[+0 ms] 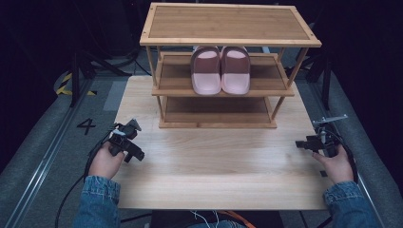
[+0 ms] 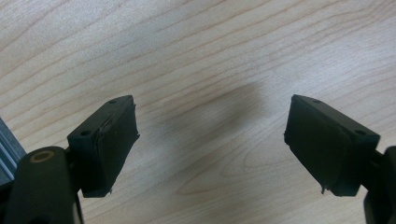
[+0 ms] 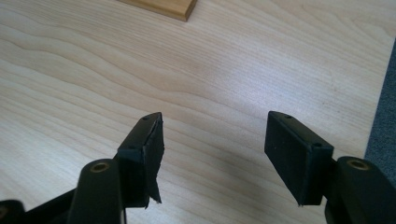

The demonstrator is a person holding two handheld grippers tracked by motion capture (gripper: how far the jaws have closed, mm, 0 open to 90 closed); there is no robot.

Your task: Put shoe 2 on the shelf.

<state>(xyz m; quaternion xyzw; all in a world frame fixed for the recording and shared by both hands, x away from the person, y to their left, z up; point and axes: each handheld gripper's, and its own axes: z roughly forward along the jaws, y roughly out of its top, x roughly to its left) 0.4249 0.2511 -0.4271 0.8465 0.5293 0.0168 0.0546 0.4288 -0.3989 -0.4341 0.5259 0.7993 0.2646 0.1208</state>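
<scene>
A pair of pink slippers (image 1: 220, 70) lies side by side on the middle shelf of a three-tier bamboo shoe rack (image 1: 228, 23) at the far side of the wooden table (image 1: 214, 175). My left gripper (image 1: 134, 153) rests near the table's left edge, held in a hand. In the left gripper view it (image 2: 210, 140) is open over bare wood with nothing between its pads (image 2: 114, 140). My right gripper (image 1: 301, 143) sits near the table's right edge. In its own view it (image 3: 215, 149) is open too, empty above the tabletop.
The rack's bottom corner (image 3: 163, 7) shows at the top of the right gripper view. Grey floor (image 1: 47, 142) lies to both sides of the table, with a painted "4" (image 1: 86, 126) at the left. Black stand legs (image 1: 76, 71) rise at the far left.
</scene>
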